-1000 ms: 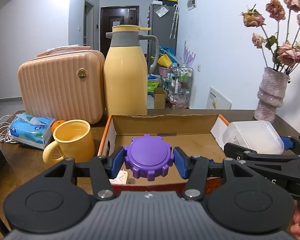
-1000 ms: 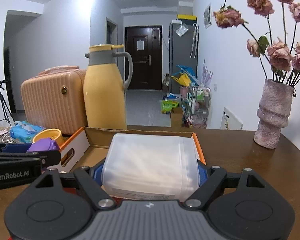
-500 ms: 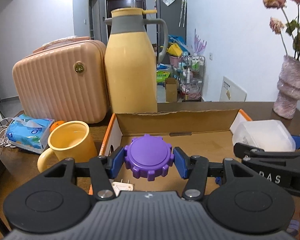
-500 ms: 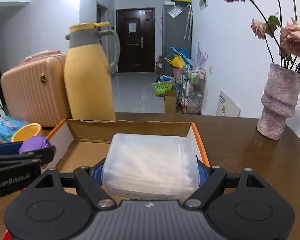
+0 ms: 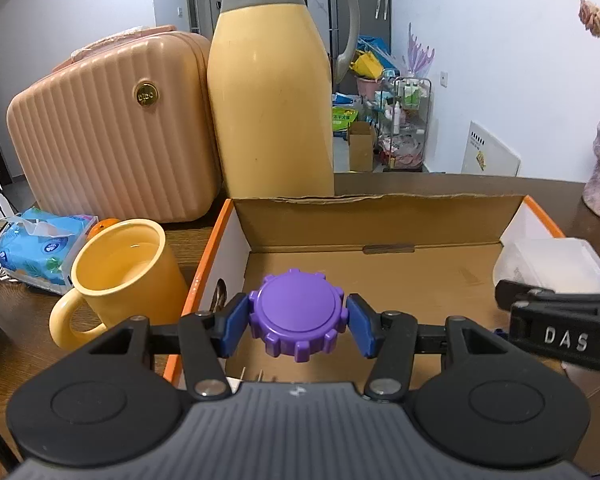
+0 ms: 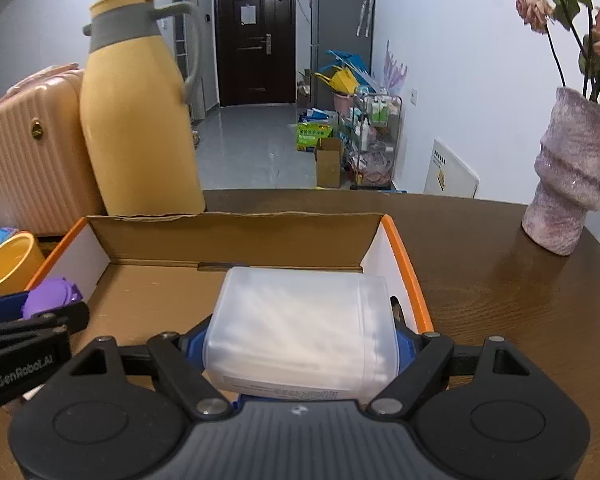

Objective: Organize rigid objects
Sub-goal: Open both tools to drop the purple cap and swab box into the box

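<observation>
My left gripper [image 5: 297, 325] is shut on a purple ridged cap [image 5: 298, 314] and holds it over the left part of an open cardboard box [image 5: 376, 224] with orange edges. My right gripper [image 6: 300, 340] is shut on a translucent white plastic box [image 6: 300, 328] and holds it over the right part of the same cardboard box [image 6: 236, 236]. The plastic box [image 5: 552, 266] and the right gripper show at the right of the left wrist view. The purple cap [image 6: 50, 296] shows at the left of the right wrist view.
A yellow mug [image 5: 120, 280], a blue tissue pack [image 5: 40, 248], a pink ribbed case [image 5: 112, 128] and a tall yellow thermos [image 5: 272, 92] stand left and behind the box. A mauve vase [image 6: 572, 176] with dried flowers stands on the brown table [image 6: 500, 280] at the right.
Both grippers have moved forward and lower over the cardboard box, still holding the cap and the plastic box. The box floor fills more of both views.
</observation>
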`<state>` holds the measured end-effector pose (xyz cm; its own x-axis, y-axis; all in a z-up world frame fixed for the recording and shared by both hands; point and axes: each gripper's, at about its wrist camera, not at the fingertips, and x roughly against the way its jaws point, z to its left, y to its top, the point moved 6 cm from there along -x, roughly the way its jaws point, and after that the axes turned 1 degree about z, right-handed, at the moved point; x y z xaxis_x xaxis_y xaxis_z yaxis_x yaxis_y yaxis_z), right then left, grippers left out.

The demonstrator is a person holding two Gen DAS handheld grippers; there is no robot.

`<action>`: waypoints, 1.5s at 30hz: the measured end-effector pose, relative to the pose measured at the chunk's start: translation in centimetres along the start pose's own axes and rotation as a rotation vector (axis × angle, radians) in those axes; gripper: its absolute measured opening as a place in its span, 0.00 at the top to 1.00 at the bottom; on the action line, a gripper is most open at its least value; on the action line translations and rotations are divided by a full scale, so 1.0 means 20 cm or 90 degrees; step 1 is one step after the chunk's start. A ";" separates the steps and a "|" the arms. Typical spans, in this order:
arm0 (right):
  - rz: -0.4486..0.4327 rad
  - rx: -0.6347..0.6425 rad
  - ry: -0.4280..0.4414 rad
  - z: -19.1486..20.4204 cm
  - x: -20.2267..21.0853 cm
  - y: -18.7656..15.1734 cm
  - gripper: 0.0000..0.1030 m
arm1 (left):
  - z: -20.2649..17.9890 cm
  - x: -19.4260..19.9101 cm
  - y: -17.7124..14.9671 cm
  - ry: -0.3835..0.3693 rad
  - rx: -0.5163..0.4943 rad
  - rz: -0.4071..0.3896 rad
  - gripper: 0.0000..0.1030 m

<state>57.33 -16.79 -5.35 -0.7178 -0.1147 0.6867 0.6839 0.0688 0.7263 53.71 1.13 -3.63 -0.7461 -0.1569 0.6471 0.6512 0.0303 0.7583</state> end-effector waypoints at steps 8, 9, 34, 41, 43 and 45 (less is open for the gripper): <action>-0.010 -0.037 0.002 -0.07 0.00 -0.01 0.06 | 0.04 0.01 -0.02 0.033 0.006 -0.035 0.06; -0.009 -0.042 0.006 -0.07 0.01 -0.01 0.06 | 0.05 0.02 -0.02 0.033 0.008 -0.036 0.01; -0.082 -0.025 0.007 -0.07 0.32 -0.07 0.05 | 0.14 0.28 -0.08 0.011 0.034 -0.068 0.00; -0.107 -0.010 0.006 -0.05 0.48 -0.15 0.04 | 0.18 0.42 -0.15 0.001 0.036 -0.077 0.00; -0.113 -0.009 0.007 -0.05 0.52 -0.17 0.03 | 0.19 0.46 -0.17 -0.002 0.033 -0.079 0.00; -0.116 -0.006 0.008 -0.05 0.55 -0.20 0.03 | 0.19 0.49 -0.20 0.001 0.028 -0.082 0.00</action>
<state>46.75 -19.36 -0.71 -0.8280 -0.1363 0.5439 0.5444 0.0369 0.8380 43.27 3.30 0.11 -0.8229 -0.1633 0.5442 0.5435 0.0526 0.8377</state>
